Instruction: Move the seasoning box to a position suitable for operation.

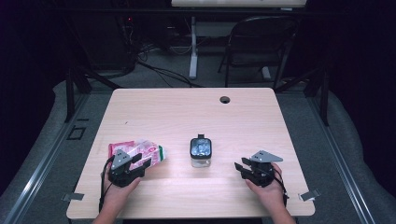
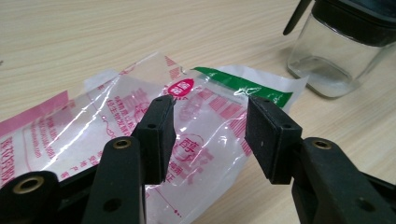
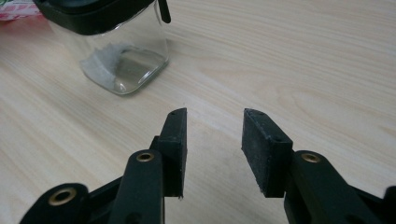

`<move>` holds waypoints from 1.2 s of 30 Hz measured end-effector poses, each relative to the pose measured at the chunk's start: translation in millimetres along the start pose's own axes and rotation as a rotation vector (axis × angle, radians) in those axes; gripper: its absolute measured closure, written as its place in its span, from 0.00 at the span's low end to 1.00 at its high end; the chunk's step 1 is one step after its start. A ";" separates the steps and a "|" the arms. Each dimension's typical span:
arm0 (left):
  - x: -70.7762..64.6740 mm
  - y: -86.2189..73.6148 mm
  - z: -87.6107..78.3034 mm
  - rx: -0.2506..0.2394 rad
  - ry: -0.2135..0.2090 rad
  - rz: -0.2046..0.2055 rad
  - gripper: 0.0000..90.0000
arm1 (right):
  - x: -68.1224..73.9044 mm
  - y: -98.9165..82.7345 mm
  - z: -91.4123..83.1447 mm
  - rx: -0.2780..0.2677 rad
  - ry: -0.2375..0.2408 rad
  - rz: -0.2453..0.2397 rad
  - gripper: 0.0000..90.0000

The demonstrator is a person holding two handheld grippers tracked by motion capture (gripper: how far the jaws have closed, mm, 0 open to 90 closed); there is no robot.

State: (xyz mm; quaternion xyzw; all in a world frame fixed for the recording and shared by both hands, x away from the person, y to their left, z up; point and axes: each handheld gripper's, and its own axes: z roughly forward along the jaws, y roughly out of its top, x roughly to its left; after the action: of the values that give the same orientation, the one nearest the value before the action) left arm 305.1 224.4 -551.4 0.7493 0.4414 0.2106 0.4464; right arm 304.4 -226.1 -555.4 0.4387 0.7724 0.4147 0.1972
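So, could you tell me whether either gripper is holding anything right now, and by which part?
Nothing is held. The left gripper stands open over the plastic bag; the right gripper is open above bare table.

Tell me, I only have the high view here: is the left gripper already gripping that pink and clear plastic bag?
Observer: No. In the left gripper view the left gripper has its jaws open over the plastic bag, and the pads are not pressing on it.
Operator: What about the bag's far end?
Observer: It has a green strip along the edge nearest the glass jar.
Operator: And the right gripper, anything between its jaws?
Observer: Nothing. In the right gripper view the right gripper is open over bare table, apart from the jar, whose bottom holds a little white residue.
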 end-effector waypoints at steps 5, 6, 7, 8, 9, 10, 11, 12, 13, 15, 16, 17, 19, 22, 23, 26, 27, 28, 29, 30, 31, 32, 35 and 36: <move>-1.3 -1.0 0.1 -0.004 0.007 -0.015 0.63 | 1.2 4.7 5.8 0.000 0.007 -0.004 0.71; -3.6 -2.9 -0.7 0.000 0.008 -0.011 0.64 | 2.4 8.4 7.1 -0.002 0.014 -0.008 0.73; -4.7 -3.7 -1.6 0.000 0.003 -0.007 0.64 | 3.6 10.3 8.4 -0.010 0.018 -0.005 0.73; -4.7 -3.7 -1.6 0.000 0.003 -0.007 0.64 | 3.6 10.3 8.4 -0.010 0.018 -0.005 0.73; -7.0 -5.1 -3.4 -0.001 -0.002 0.006 0.65 | 5.1 14.2 11.7 -0.010 0.029 -0.006 0.74; -7.0 -5.1 -3.4 -0.001 -0.002 0.006 0.65 | 5.1 14.2 11.7 -0.010 0.029 -0.006 0.74; -9.2 -6.1 -5.5 -0.003 0.007 0.017 0.65 | 7.4 18.7 16.5 -0.016 0.033 -0.008 0.75; -9.7 -6.2 -6.8 -0.001 0.005 0.020 0.65 | 8.8 21.1 19.3 -0.021 0.040 -0.010 0.76; -10.5 -6.3 -7.4 -0.009 0.010 0.023 0.64 | 10.2 23.6 22.2 -0.024 0.045 -0.012 0.77; -11.0 -6.2 -8.0 -0.014 0.015 0.023 0.65 | 13.0 28.5 28.0 -0.024 0.057 -0.019 0.78; -11.7 -5.7 -8.7 -0.016 0.011 0.024 0.67 | 14.6 30.8 31.6 -0.018 0.059 -0.028 0.79; -11.7 -5.7 -8.7 -0.016 0.011 0.024 0.67 | 16.8 32.8 34.9 -0.018 0.056 -0.041 0.79; -12.7 -4.5 -9.2 -0.013 0.013 0.020 0.71 | 20.2 37.4 40.3 -0.013 0.060 -0.058 0.81; -18.6 -1.4 -7.8 -0.007 0.007 0.041 0.78 | 24.2 42.1 48.4 -0.026 0.067 -0.059 0.85; -18.6 -1.4 -7.8 -0.007 0.007 0.041 0.80 | 24.2 42.1 48.4 -0.026 0.067 -0.059 0.85; -28.1 5.1 -2.9 -0.006 -0.006 0.072 0.87 | 27.8 45.3 54.6 -0.008 0.068 -0.064 0.88; -33.6 8.5 1.6 0.004 -0.012 0.104 0.87 | 28.1 46.3 55.3 -0.007 0.068 -0.068 0.88; -36.3 10.0 5.2 0.010 -0.016 0.109 0.89 | 28.9 47.6 56.3 -0.011 0.069 -0.068 0.89; -37.9 11.6 9.0 0.015 -0.023 0.110 0.90 | 29.7 48.4 57.7 -0.020 0.074 -0.063 0.90; -40.1 12.9 13.2 0.019 -0.028 0.098 0.92 | 29.8 49.4 58.5 -0.017 0.072 -0.068 0.90; -41.9 14.5 17.4 0.023 -0.028 0.094 0.94 | 29.8 49.8 59.8 -0.016 0.070 -0.068 0.90; -41.9 14.5 17.4 0.023 -0.028 0.094 0.96 | 29.8 49.8 59.8 -0.016 0.070 -0.068 0.90; -49.4 23.2 33.4 0.029 -0.059 0.079 1.00 | 29.4 50.4 65.1 -0.016 0.072 -0.066 0.91; -49.4 23.2 33.4 0.029 -0.059 0.079 1.00 | 28.9 51.3 65.8 -0.009 0.072 -0.067 0.91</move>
State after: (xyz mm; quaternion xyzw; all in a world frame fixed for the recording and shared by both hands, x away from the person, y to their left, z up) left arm 314.1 161.4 -544.7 0.7784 0.4013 0.1993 0.4396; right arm 359.2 -157.1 -550.0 0.3967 0.7913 0.4269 0.1851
